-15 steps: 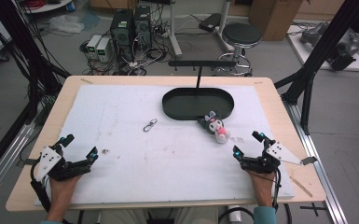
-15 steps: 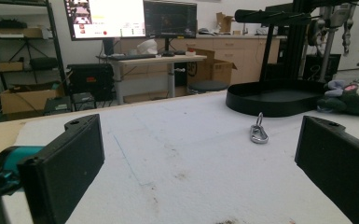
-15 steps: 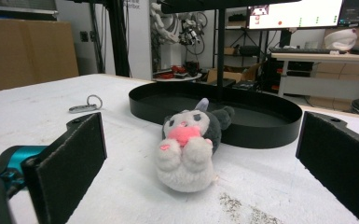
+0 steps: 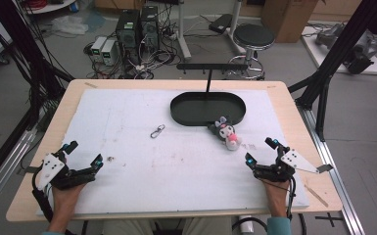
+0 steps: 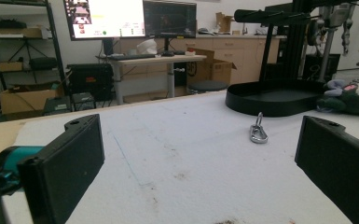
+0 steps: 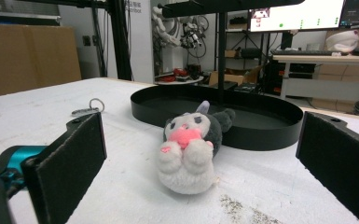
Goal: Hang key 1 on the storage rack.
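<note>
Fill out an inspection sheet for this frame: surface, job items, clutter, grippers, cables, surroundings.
Surface: white mat on a wooden table, stained and speckled.
Job's things: black oval tray, empty, a post rising at its back; plush toy lying on the mat against the tray's front rim; metal clip left of the tray.
Clutter: dark crumbs near the left gripper.
Grippers: left gripper and right gripper open, holding nothing, at the near edge.
Cables: one trails from the right gripper.
Surroundings: computers, stool, cardboard box.
</note>
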`<state>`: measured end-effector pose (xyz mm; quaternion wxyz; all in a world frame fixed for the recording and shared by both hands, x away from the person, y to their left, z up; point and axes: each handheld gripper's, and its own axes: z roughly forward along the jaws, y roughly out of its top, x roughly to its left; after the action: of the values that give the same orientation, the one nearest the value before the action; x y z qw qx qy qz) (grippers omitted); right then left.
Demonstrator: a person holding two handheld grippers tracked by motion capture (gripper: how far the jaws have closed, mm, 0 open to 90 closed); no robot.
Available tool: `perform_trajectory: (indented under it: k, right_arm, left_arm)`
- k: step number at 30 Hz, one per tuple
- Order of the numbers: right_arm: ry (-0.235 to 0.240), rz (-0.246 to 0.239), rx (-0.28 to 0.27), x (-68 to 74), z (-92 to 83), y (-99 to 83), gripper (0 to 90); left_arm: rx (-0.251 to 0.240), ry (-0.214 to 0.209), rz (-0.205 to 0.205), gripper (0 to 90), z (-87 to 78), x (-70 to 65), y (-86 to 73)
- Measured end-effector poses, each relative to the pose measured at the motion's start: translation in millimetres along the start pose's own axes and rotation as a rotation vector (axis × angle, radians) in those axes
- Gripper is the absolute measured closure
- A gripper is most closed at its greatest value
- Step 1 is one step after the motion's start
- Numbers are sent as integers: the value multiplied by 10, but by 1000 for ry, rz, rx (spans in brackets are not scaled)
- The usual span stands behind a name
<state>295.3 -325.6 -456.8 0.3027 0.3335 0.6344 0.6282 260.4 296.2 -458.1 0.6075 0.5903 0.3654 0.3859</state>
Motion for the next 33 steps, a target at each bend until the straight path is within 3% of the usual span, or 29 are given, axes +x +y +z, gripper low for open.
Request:
perform_trajectory:
  k: [4, 11, 14, 19, 24, 33]
  right_arm:
    - [-1, -3, 1, 3, 0, 1, 7]
    - [-7, 42, 40, -30, 37, 23, 7]
    - [-19, 14, 74, -31, 62, 46, 7]
    - [-14, 12, 100, -39, 86, 140, 8]
    - [-13, 2, 167, -63, 158, 331, 8]
    - [22, -67, 342, -71, 406, 638, 8]
  left_arm:
    - [1, 1, -2, 17, -1, 2, 0]
    - [2, 1, 1, 17, -1, 3, 0]
    - [1, 0, 0, 17, -1, 3, 0]
    - [2, 2, -1, 17, -1, 4, 0]
    - [2, 1, -1, 17, 0, 4, 0]
    - [3, 2, 0, 17, -2, 3, 1]
